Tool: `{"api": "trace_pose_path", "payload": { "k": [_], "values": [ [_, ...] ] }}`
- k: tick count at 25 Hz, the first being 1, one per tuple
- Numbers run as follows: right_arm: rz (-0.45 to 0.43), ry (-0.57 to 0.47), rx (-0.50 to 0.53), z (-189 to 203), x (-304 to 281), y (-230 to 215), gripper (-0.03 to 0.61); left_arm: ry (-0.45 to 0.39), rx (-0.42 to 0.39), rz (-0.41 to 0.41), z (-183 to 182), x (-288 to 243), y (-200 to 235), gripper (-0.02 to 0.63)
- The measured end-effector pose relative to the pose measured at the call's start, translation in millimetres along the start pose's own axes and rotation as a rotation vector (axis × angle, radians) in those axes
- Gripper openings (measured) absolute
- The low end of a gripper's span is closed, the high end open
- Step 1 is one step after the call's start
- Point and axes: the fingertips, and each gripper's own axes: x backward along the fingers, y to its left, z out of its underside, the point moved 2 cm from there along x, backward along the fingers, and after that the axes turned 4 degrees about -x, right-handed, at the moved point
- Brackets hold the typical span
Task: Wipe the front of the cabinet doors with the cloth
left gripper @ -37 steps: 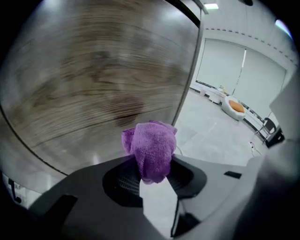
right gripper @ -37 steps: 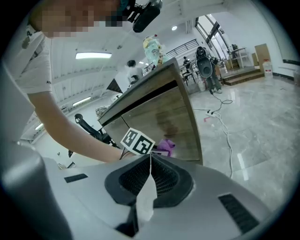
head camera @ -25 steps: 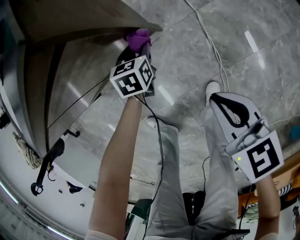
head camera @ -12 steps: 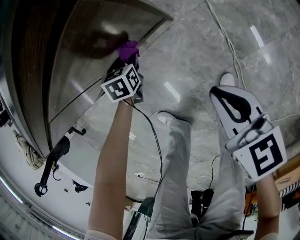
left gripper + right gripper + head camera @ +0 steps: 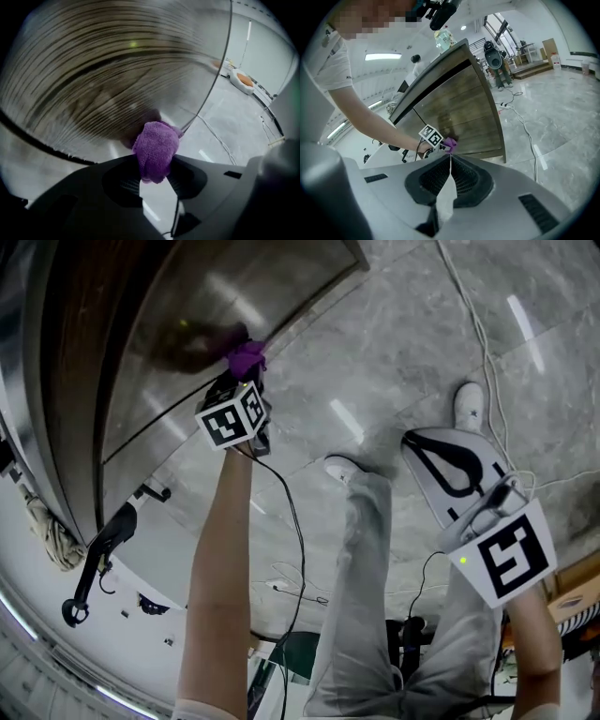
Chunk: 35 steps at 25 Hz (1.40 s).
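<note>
Left tongs (image 5: 155, 172) are squeezing the cloth (image 5: 156, 143) against the door (image 5: 93, 79), right tongs (image 5: 450, 160) idling closed. I'd be pressing flat, evenly.

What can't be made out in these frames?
Left gripper view: brown wooden cabinet door is smeared by blur; marks or wiped areas unreadable.
Left gripper view: purple fluffy cloth, clamped in the left gripper, hides its own contact with the door.
Right gripper view: pale bottle-like object on the cabinet top is too small to identify.
</note>
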Motion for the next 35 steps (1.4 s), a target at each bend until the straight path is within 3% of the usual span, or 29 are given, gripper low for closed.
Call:
{"api": "trace_pose_path", "payload": {
  "k": [4, 6, 8, 11, 15, 19, 22, 25, 28, 32, 35],
  "values": [
    [-0.005, 0.026, 0.022, -9.7, 9.6, -17.7, 0.029, 0.068, 0.141, -0.108, 23.9, 5.9, 25.3, 0.138],
    [-0.002, 0.028, 0.034, -14.6, 19.6, -34.0, 0.029, 0.094, 0.173, -0.147, 29.1, 9.9, 29.3, 0.138],
    [0.009, 0.028, 0.040, -18.7, 32.0, -52.6, 0.029, 0.098, 0.139, -0.151, 24.4, 10.7, 19.0, 0.138],
    [0.031, 0.021, 0.032, -24.7, 49.4, -77.0, 0.029, 0.067, 0.063, -0.080, 2.2, 1.2, -21.2, 0.138],
    [0.071, 0.012, 0.008, -30.8, 75.9, -111.5, 0.029, 0.027, -0.061, 0.048, -47.0, -30.3, -106.3, 0.138],
    [0.137, 0.003, -0.026, -27.9, 103.3, -149.9, 0.029, -0.055, -0.087, 0.126, -111.8, -55.2, -178.2, 0.138],
    [0.191, -0.028, -0.053, -18.5, 117.6, -170.8, 0.029, -0.086, -0.147, 0.159, -142.4, -68.3, -205.9, 0.138],
    [0.241, -0.063, -0.104, -2.7, 123.6, -179.3, 0.029, -0.077, -0.191, 0.170, -152.3, -80.2, -204.5, 0.138],
    [0.269, -0.072, -0.123, 11.5, 119.2, -174.1, 0.029, -0.062, -0.187, 0.170, -142.5, -86.9, -190.2, 0.138],
    [0.252, -0.064, -0.108, 26.5, 99.7, -146.5, 0.029, -0.007, -0.141, 0.128, -96.4, -86.9, -144.0, 0.138],
    [0.241, -0.057, -0.113, 38.4, 79.4, -121.8, 0.029, 0.044, -0.176, 0.100, -56.7, -80.3, -101.4, 0.138]
  ]
}}
